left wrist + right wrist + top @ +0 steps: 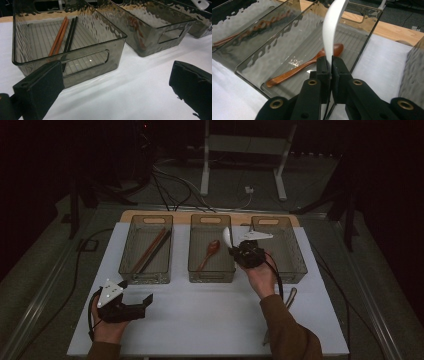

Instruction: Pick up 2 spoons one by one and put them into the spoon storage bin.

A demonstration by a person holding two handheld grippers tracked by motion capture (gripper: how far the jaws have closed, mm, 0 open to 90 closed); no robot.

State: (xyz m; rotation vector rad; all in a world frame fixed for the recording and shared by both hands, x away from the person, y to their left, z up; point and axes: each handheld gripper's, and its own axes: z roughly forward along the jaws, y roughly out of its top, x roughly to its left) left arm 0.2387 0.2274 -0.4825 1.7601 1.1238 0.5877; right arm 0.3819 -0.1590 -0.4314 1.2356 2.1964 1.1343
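The right gripper (331,68) is clamping tight on the handle of a white plastic spoon (333,30), holding it upright over the middle smoked clear plastic bin (372,22), where a brown wooden spoon (304,66) is lying. The grip is sitting low on a thin, slick handle, so the white spoon risks swivelling or slipping out. Its bowl could also be catching the bin's rim at 12 o'clock. The left gripper (115,82) is resting wide open and empty on the white tabletop (210,320), at 7 o'clock.
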